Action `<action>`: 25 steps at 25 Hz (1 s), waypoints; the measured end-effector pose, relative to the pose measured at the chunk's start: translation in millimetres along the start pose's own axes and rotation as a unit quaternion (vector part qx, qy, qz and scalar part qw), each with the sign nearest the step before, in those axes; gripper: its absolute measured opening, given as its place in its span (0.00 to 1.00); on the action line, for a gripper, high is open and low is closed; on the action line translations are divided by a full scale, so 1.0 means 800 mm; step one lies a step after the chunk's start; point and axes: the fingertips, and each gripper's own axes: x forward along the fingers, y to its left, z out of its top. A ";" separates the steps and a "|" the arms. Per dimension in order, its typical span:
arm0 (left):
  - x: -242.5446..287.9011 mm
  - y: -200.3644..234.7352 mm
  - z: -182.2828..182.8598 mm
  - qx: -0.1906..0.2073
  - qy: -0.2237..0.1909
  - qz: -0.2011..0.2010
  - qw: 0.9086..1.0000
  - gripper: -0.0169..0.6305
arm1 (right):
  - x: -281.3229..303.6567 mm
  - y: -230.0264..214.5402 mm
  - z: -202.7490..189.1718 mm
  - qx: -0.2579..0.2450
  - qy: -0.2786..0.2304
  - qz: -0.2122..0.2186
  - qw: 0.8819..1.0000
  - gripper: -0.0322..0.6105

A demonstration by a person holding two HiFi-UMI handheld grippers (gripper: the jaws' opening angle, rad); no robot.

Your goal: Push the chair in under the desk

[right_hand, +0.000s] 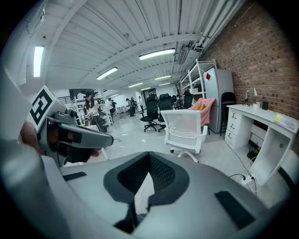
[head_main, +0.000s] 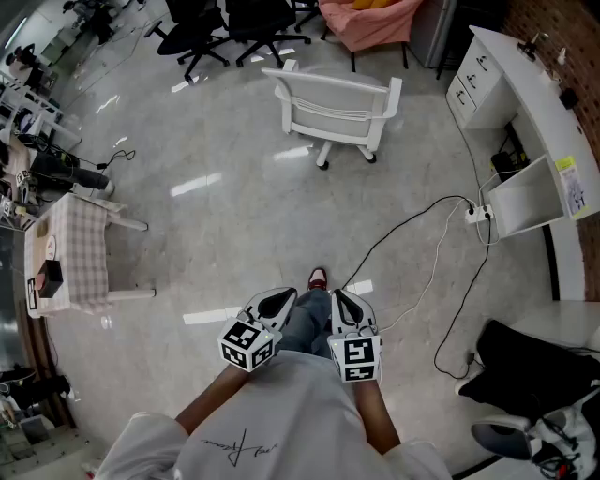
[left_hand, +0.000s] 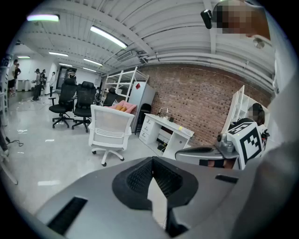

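Observation:
A white swivel chair stands on the grey floor well ahead of me, its back towards me; it also shows as the white chair and the white chair. The white desk runs along the brick wall at the right, apart from the chair, seen too as the desk and the desk. My left gripper and right gripper are held side by side close to my body, both shut and empty, far short of the chair.
Black cables trail across the floor from a power strip by the desk. A small table with a checked cloth is at the left. Black office chairs stand beyond the white chair. A dark bag lies at the right.

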 end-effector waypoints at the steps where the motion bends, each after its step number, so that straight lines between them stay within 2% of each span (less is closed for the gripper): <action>1: 0.002 0.007 0.007 0.000 -0.003 0.002 1.000 0.03 | 0.005 -0.001 0.004 0.000 0.000 0.000 1.000 0.09; 8: 0.020 0.052 0.063 0.009 -0.032 0.007 0.999 0.03 | 0.048 -0.010 0.045 -0.015 0.003 0.003 1.000 0.09; 14: 0.048 0.093 0.097 -0.002 -0.042 -0.004 0.999 0.03 | 0.089 -0.030 0.088 -0.021 0.006 0.004 1.000 0.09; 19: 0.056 0.135 0.139 -0.004 -0.079 0.004 0.997 0.03 | 0.126 -0.034 0.116 -0.025 0.019 0.013 0.999 0.09; 25: 0.055 0.181 0.183 0.005 -0.109 0.004 0.994 0.03 | 0.172 -0.026 0.164 -0.041 -0.001 0.024 0.999 0.09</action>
